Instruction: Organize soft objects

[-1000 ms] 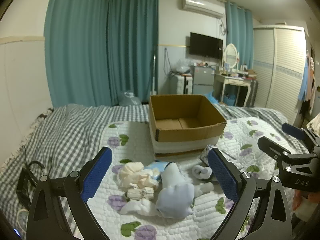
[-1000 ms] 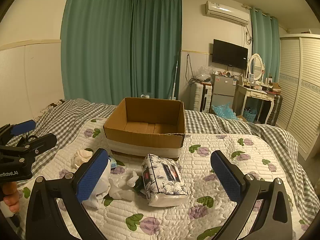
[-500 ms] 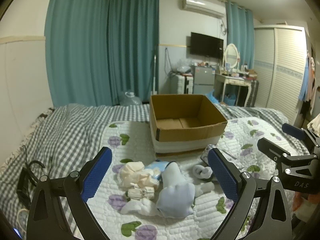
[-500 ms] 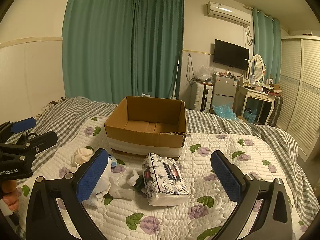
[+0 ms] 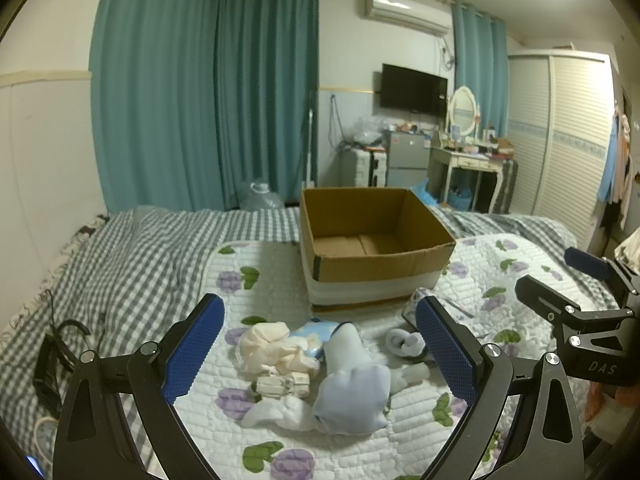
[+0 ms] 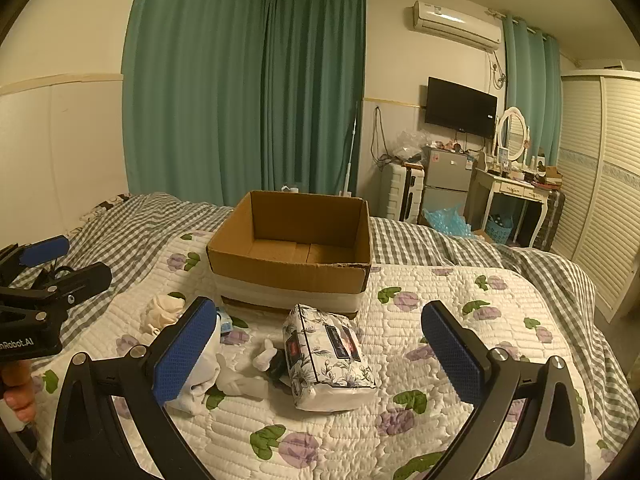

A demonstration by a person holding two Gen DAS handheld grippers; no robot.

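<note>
Cardboard walls of the open box (image 5: pixel 376 258) enclose only bare floor, so the sorting looks not yet begun. Pale soft items (image 5: pixel 320 364) lie heaped on the quilt (image 6: pixel 440 280) just near of the box, a floral tissue pack (image 6: pixel 326 354) beside them on the right. Both the left gripper (image 5: pixel 320 344) and right gripper (image 6: pixel 320 348) hover level above the heap, jaws wide apart and holding nothing. Next, one probably must dip and pinch a single piece.

Home bedroom: quilted bed (image 6: pixel 460 300), wardrobe (image 6: pixel 600 208), dressing table (image 6: pixel 508 188).
</note>
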